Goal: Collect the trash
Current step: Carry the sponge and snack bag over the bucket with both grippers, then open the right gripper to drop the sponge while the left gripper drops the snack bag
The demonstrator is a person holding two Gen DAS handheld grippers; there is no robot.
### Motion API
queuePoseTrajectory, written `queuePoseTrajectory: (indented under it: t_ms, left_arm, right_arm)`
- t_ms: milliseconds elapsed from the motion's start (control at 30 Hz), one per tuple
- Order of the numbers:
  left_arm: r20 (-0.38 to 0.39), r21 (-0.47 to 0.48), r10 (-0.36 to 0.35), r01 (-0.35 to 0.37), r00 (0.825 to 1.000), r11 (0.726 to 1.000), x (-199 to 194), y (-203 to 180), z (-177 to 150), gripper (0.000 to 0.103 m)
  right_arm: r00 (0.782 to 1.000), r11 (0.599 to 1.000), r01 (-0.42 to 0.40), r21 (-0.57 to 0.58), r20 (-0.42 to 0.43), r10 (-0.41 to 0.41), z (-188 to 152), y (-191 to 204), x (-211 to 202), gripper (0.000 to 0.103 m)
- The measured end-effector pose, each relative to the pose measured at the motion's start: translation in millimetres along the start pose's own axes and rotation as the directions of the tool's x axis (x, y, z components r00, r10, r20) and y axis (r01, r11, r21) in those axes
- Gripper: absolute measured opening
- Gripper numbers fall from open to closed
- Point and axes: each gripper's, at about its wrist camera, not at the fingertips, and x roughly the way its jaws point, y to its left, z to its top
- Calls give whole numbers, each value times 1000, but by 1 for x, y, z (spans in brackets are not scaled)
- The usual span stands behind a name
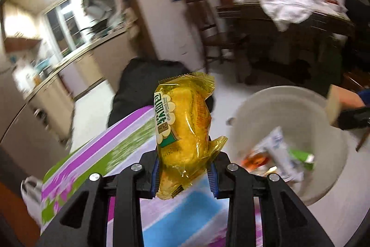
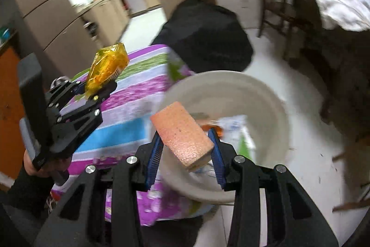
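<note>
My left gripper (image 1: 185,174) is shut on a yellow bread packet (image 1: 185,124), which stands upright between the blue pads above the striped tablecloth (image 1: 97,154). The right wrist view shows that same left gripper (image 2: 97,87) off to the left, with the packet (image 2: 107,66) in it. My right gripper (image 2: 185,152) is shut on an orange-pink sponge block (image 2: 180,133), held over a white bin (image 2: 272,108). The bin (image 1: 289,108) stands on the floor beside the table with several wrappers (image 1: 277,152) inside. A piece of the right gripper and its block peeks in at the right edge (image 1: 335,108).
A black bag (image 2: 208,38) slumps beyond the table. A dark wooden table with white cloth (image 1: 289,1) and a chair (image 1: 212,34) stand at the back right. A kitchen counter (image 1: 69,61) runs along the left. White floor (image 2: 312,166) surrounds the bin.
</note>
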Motion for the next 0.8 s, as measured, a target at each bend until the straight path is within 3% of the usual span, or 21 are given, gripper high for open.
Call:
queuePoseTrajectory:
  t_ms: [267,567,800]
  left_arm:
    - [-36,121,-114,118,993,986,28,-99,37,34]
    - [-127,156,-159,178,979,972,69,-127,40,34]
    - [-168,167,-168,196,971,966,80,-115,24,34]
  right_arm:
    - [991,992,121,44,-54,-118,3,-47,-2,38]
    - [972,982,189,-25,-140,-190,11,-50,19,39]
    - [960,978,204,-52,-184,-210,15,-51,38,39]
